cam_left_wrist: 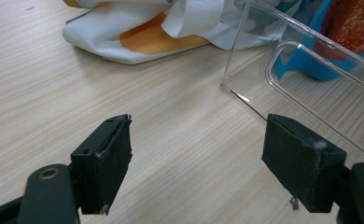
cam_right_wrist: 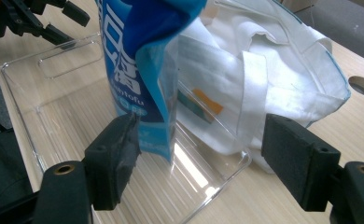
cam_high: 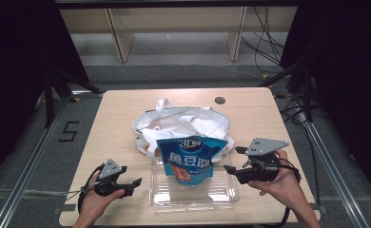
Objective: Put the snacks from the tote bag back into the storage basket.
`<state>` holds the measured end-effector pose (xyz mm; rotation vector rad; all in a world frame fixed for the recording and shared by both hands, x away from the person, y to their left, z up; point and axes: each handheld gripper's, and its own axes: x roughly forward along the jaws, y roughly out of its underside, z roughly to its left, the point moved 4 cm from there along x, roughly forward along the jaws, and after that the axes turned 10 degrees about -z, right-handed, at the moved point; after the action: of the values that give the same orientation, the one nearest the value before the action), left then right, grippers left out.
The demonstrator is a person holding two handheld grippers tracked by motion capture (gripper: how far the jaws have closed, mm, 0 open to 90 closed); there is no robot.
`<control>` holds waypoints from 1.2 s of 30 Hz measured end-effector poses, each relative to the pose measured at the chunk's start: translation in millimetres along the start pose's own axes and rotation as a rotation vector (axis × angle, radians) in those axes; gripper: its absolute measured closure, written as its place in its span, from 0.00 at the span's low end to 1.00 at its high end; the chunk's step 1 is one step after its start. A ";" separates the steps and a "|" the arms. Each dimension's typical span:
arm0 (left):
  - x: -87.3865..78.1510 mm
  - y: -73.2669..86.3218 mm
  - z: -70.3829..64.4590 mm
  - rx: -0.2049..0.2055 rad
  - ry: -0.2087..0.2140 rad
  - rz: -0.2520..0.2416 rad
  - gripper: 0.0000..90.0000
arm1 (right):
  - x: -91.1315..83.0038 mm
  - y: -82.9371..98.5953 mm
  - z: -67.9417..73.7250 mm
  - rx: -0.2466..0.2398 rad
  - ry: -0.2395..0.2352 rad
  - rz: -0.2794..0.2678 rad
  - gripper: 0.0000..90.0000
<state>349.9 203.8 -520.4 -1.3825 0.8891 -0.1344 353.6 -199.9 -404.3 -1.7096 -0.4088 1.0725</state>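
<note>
Because the blue pouch leans half in the clear tray, against the white bag behind the tray, both empty, wide-open tongs, left and right, flanking the tray, could topple the pouch.

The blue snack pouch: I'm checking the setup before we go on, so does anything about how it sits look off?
Yes. The blue snack pouch lies tilted, its lower end inside the clear plastic tray and its top propped over the tray's far rim against the crumpled white tote bag. Both grippers are open and apart from it.
</note>
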 end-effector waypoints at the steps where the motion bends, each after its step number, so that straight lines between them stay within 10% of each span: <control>1: -0.2 -0.1 0.2 0.004 0.000 0.002 0.26 | 0.1 1.9 0.5 0.014 0.010 -0.006 0.32; 21: -0.7 -0.2 1.6 0.023 -0.005 0.008 0.26 | -12.1 63.7 -3.1 0.159 0.086 -0.030 0.32; 36: -0.4 -0.2 1.1 0.027 -0.003 0.009 0.26 | -20.0 97.6 -9.4 0.146 0.152 0.025 0.31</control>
<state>350.4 204.9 -520.1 -1.3529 0.8874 -0.1371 329.1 -259.6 -480.8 -1.6560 -0.2087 0.9590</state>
